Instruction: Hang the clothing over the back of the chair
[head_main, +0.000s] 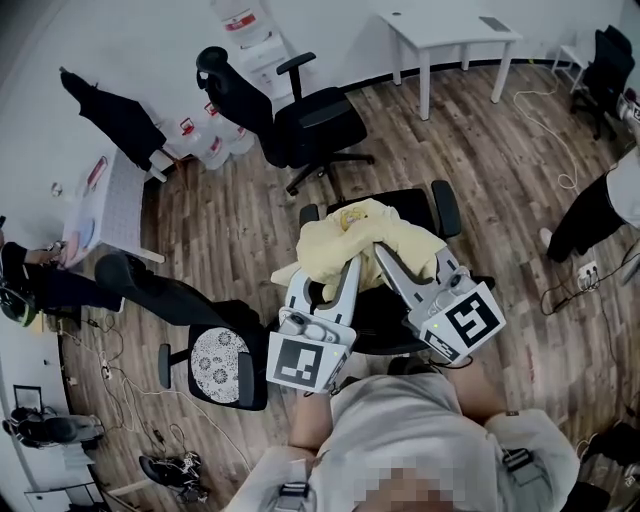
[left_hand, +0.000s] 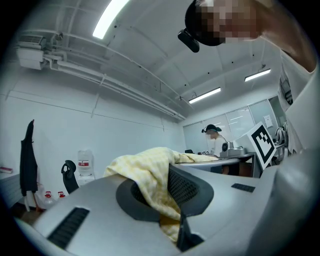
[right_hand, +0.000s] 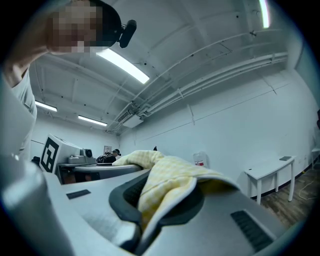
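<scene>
Nearest, the left hand-held gripper (head_main: 342, 262) and the right hand-held gripper (head_main: 388, 252) each clench a bunched fold of the pale yellow checked cloth garment (head_main: 345, 232), held above the black swivel office chair (head_main: 390, 312). Left this crumpled, it may drape unevenly and slide off the chair's back.

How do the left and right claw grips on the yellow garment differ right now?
In the head view, the left claw meets the yellow garment from lower left; the right claw meets it from lower right, its tip slightly farther up. The right claw grips a white edge band; the left claw grips plain checked cloth. Both are shut on it.
</scene>
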